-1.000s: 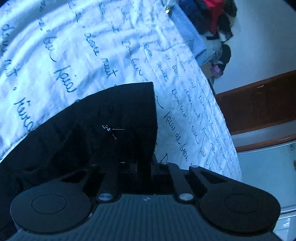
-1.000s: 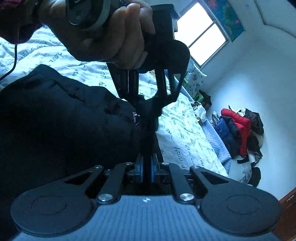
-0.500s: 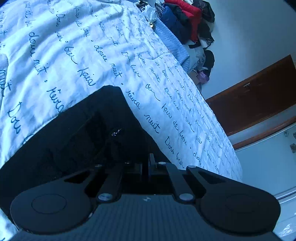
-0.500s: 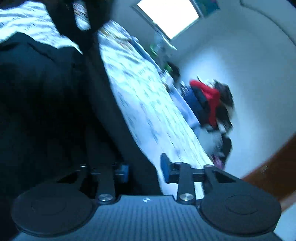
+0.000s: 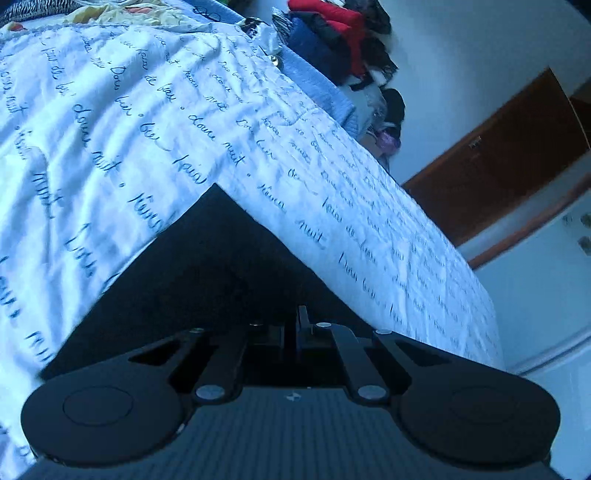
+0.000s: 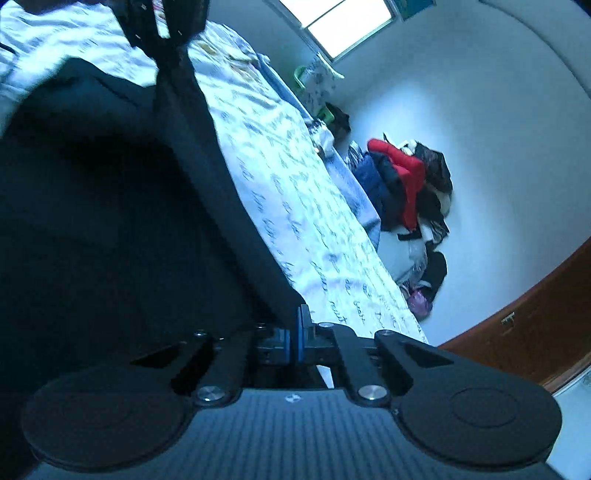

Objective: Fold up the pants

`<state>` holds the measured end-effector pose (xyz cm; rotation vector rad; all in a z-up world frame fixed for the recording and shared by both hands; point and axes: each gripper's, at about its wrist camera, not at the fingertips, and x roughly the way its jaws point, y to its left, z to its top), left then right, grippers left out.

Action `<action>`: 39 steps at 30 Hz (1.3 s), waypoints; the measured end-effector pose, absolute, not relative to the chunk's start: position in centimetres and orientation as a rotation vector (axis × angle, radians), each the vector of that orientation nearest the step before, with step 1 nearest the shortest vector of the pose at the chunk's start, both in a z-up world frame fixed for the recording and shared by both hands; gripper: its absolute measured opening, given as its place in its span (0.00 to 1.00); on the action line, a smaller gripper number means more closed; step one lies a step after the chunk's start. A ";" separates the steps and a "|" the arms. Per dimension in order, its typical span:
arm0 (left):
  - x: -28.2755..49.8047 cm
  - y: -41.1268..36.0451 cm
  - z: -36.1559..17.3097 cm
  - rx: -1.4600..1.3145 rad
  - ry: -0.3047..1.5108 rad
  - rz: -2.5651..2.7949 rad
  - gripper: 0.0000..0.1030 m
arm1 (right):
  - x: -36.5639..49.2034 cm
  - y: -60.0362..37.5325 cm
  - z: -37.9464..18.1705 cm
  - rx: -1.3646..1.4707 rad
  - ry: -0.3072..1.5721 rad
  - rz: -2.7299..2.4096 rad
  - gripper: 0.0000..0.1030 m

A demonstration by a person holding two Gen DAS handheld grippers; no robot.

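Black pants (image 5: 207, 273) lie across a bed (image 5: 122, 122) covered in a white sheet with dark handwritten script, filling the lower middle of the left wrist view and most of the left half of the right wrist view (image 6: 92, 206). The left gripper (image 5: 297, 325), low in the frame, has its fingers pressed together with the dark cloth pinched between them at the near edge of the pants. The right gripper (image 6: 297, 332) is likewise closed to a narrow slit, its blue pads (image 6: 302, 338) clamped on the pants' edge where the fabric meets the sheet. At the upper left of the right wrist view the other gripper (image 6: 166, 40) shows, holding a far corner of the pants drawn up taut. A heap of clothes (image 6: 410, 192), red among them, sits against the wall at centre right, below a bright window (image 6: 347, 22). A wooden door (image 5: 509, 155) stands at the right of the left wrist view.
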<state>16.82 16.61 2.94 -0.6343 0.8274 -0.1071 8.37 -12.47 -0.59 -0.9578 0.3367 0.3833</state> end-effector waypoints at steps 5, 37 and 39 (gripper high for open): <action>13.7 17.6 2.7 -0.588 0.844 -0.117 0.10 | 4.2 -10.8 -0.8 -0.971 0.368 0.450 0.04; 10.4 18.0 -1.0 -0.461 0.935 -0.024 0.14 | -2.3 -8.9 -3.9 -0.880 0.505 0.550 0.04; 10.3 17.9 -0.6 -0.442 0.935 -0.011 0.18 | -2.7 -8.6 -4.0 -0.890 0.497 0.544 0.04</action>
